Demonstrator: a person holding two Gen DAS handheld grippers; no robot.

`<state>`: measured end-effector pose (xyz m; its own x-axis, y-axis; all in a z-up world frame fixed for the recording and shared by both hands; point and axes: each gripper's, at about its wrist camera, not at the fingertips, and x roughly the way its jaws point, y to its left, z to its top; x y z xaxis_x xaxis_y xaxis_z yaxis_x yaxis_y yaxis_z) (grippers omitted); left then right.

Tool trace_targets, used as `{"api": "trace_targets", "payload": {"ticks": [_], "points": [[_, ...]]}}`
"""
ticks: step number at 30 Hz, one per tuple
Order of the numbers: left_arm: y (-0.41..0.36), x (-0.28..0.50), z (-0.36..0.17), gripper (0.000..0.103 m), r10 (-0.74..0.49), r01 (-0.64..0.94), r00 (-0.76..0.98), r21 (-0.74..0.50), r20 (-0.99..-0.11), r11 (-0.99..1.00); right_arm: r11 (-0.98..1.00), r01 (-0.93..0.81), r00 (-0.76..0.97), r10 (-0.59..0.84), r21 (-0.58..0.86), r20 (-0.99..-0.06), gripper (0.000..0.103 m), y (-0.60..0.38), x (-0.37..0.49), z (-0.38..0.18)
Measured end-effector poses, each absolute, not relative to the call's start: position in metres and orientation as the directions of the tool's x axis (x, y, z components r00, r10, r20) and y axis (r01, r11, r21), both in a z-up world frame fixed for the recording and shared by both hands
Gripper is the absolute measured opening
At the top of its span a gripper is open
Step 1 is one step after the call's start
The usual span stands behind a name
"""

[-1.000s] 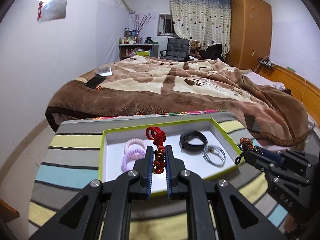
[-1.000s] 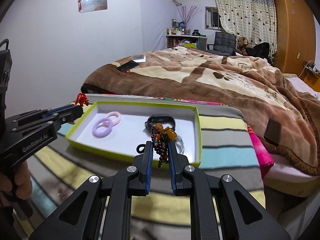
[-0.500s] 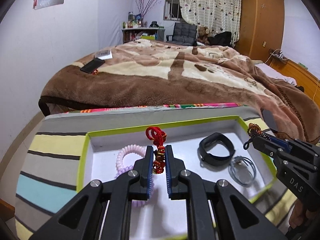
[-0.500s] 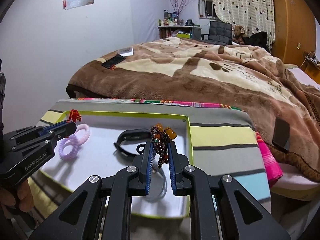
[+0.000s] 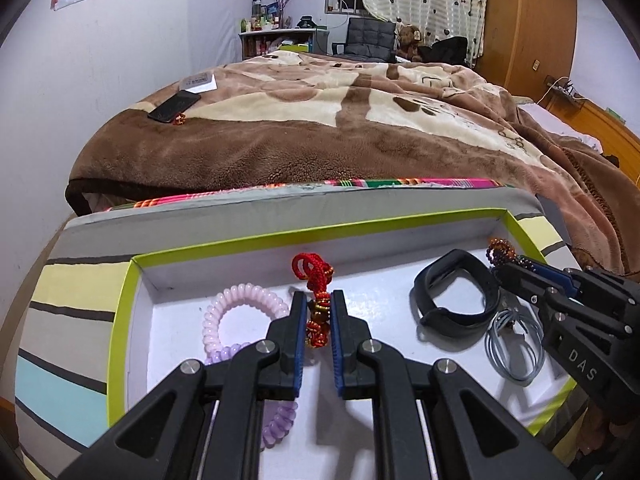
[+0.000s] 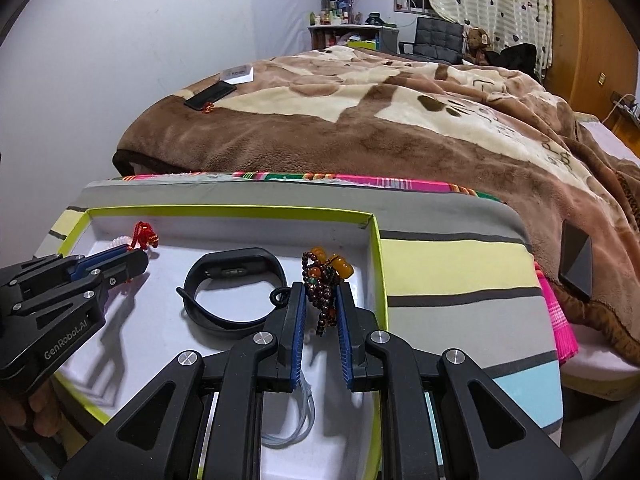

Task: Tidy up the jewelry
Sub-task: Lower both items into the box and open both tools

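Observation:
A shallow white tray with a lime-green rim point(image 5: 120, 304) point(image 6: 378, 264) lies on a striped cloth. My left gripper point(image 5: 316, 300) is shut on a red knotted cord charm point(image 5: 314, 276) and holds it over the tray's middle; it shows at left in the right wrist view point(image 6: 136, 258). My right gripper point(image 6: 320, 292) is shut on a brown bead bracelet with amber beads point(image 6: 326, 276) over the tray's right side; it shows at right in the left wrist view point(image 5: 500, 268). In the tray lie a pink and purple coil band point(image 5: 228, 320), a black wristband point(image 5: 456, 300) point(image 6: 232, 284) and a grey wire bangle point(image 5: 512, 344).
The striped cloth point(image 6: 452, 280) covers a small table against a bed with a brown blanket point(image 5: 340, 128). A black phone point(image 5: 174, 106) and a white box point(image 5: 198, 82) lie on the bed. A dark flat object point(image 6: 576, 260) rests on the blanket at right.
Both grippers have moved forward and lower over the tray, each still shut on its piece. The tray now fills more of both views.

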<state>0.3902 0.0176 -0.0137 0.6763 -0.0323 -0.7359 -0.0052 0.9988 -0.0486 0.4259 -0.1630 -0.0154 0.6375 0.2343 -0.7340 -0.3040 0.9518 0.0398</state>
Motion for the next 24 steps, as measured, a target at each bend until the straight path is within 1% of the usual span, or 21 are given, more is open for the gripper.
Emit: {"api": "trace_targets", "payload": {"ticks": [5, 7, 8, 9, 11, 12, 19, 21, 22, 24], "points": [[0.015, 0.391, -0.016, 0.013, -0.031, -0.008, 0.657, -0.048, -0.754, 0.999, 0.952, -0.301, 0.628, 0.237, 0.049, -0.741, 0.016, -0.162, 0.428, -0.015], [0.015, 0.391, -0.016, 0.013, -0.036, -0.009, 0.647, -0.055, -0.761, 0.998, 0.952, -0.303, 0.624, 0.239, 0.051, -0.744, 0.018, -0.162, 0.428, -0.015], [0.015, 0.391, -0.016, 0.014, -0.037, -0.009, 0.647, -0.056, -0.761, 0.998, 0.951, -0.304, 0.623, 0.240, 0.053, -0.744, 0.020, -0.162, 0.428, -0.015], [0.015, 0.390, -0.016, 0.017, -0.033, -0.010, 0.648, -0.053, -0.761, 0.999, 0.951, -0.303, 0.622, 0.241, 0.054, -0.745, 0.020, -0.163, 0.426, -0.015], [0.015, 0.390, -0.015, 0.023, -0.028, -0.016, 0.649, -0.051, -0.760, 0.999, 0.951, -0.304, 0.623, 0.243, 0.056, -0.744, 0.025, -0.164, 0.425, -0.015], [0.016, 0.389, -0.015, 0.024, -0.031, -0.017, 0.649, -0.056, -0.760, 0.998, 0.951, -0.304, 0.624, 0.244, 0.057, -0.742, 0.026, -0.164, 0.424, -0.014], [0.016, 0.380, -0.007, 0.025, -0.034, -0.021, 0.660, -0.063, -0.751, 0.998, 0.949, -0.307, 0.628, 0.262, 0.076, -0.733, 0.029, -0.167, 0.414, -0.008], [0.015, 0.377, -0.003, 0.027, -0.035, -0.019, 0.667, -0.064, -0.744, 0.998, 0.948, -0.306, 0.632, 0.270, 0.086, -0.726, 0.031, -0.169, 0.408, -0.006], [0.014, 0.374, -0.001, 0.027, -0.036, -0.017, 0.672, -0.064, -0.740, 0.998, 0.948, -0.307, 0.634, 0.274, 0.090, -0.723, 0.034, -0.170, 0.406, -0.004], [0.014, 0.367, 0.004, 0.028, -0.043, -0.015, 0.680, -0.073, -0.732, 0.997, 0.946, -0.307, 0.638, 0.282, 0.099, -0.717, 0.036, -0.171, 0.401, -0.001]]}}
